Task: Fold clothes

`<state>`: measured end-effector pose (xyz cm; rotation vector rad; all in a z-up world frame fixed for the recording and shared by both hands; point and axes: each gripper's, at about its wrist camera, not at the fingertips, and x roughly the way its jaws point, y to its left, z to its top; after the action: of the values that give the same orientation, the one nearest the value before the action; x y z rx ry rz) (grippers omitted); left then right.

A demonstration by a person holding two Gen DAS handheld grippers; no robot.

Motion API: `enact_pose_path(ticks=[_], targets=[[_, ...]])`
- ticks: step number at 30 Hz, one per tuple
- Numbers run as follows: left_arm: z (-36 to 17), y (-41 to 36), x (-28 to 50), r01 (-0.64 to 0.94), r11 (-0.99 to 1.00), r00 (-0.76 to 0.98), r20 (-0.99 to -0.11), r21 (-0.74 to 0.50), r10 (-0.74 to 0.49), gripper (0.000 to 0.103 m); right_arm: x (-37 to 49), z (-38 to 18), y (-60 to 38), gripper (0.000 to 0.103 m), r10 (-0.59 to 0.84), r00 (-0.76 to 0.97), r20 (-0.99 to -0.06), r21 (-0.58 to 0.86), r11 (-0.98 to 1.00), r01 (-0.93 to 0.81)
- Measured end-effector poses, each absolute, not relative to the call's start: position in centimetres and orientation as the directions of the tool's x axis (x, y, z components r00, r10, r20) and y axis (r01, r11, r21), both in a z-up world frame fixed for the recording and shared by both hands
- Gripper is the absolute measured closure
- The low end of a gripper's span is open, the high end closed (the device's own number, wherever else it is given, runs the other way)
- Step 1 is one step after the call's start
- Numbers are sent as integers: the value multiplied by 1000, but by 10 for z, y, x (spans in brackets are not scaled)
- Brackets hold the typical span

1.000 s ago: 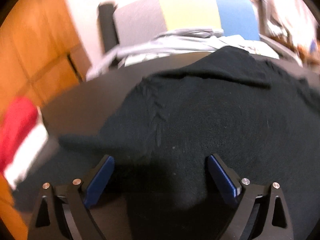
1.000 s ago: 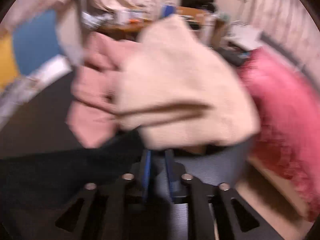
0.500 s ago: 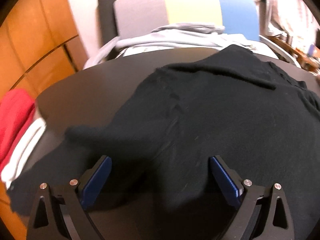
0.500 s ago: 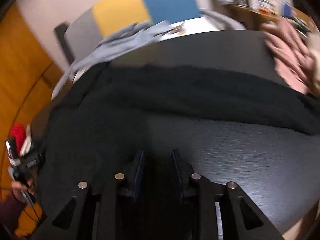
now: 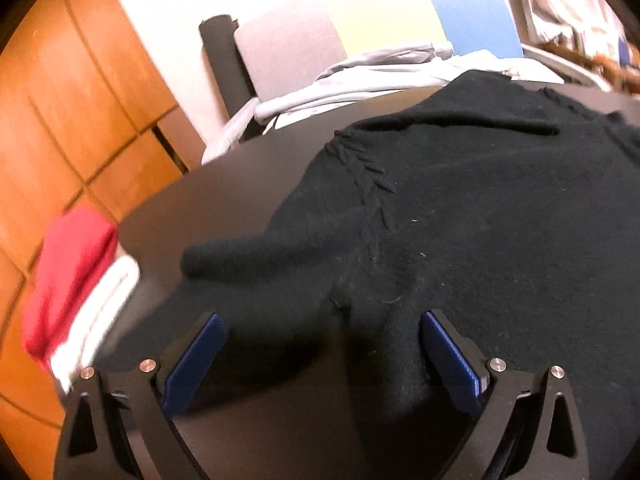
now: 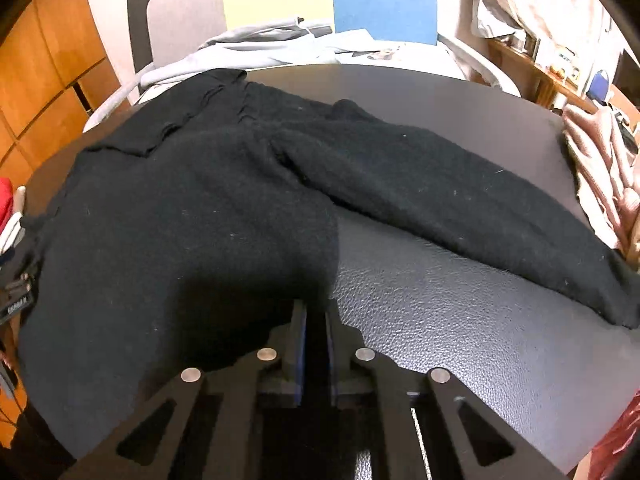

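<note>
A black sweater (image 6: 192,208) is spread on the surface (image 6: 460,320), one sleeve (image 6: 460,196) extended. The left hand-held gripper (image 5: 320,344) is held wide over the sweater; the right hand-held gripper (image 6: 315,320) is nearly closed on its hem.

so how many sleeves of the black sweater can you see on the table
2. One sleeve stretches out toward the pink clothes on the right; the other sleeve lies bunched near the red and white stack on the left.

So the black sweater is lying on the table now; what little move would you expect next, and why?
Probably closing the left gripper on the black knit sweater. Its blue fingers stand wide apart over the near fold of cloth, holding nothing, while the right gripper looks nearly shut at the hem. One sleeve stretches across the dark leather-textured table, waiting to be folded in.
</note>
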<state>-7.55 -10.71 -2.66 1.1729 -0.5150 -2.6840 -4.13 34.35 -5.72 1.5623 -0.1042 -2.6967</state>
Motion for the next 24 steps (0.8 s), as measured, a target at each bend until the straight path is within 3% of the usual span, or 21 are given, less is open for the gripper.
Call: enact_pose_path(ticks=[5, 9, 11, 15, 20, 24], targets=[[-31, -110, -120, -44, -910, -668, -689, 412, -280, 2, -25, -58, 349, 96, -77, -489, -869, 111, -993, -41], [-33, -104, -126, -76, -876, -702, -650, 477, -293, 0, -14, -58, 342, 95, -69, -484, -872, 99, -994, -37], [-27, -101, -124, -96, -873, -686, -667, 478, -290, 5, -15, -51, 334, 86, -45, -494, -868, 52, -999, -1], [9, -97, -118, -122, -940, -709, -690, 319, -142, 10, -30, -18, 315, 77, -49, -595, -803, -21, -994, 110], [37, -68, -148, -149, -981, -707, -707, 122, 20, 10, -95, 2, 309, 77, -244, -609, -754, 189, -970, 155], [32, -32, -188, -157, -987, -632, -766, -18, 115, 10, -160, -11, 291, 77, -232, -603, -763, 184, -973, 141]])
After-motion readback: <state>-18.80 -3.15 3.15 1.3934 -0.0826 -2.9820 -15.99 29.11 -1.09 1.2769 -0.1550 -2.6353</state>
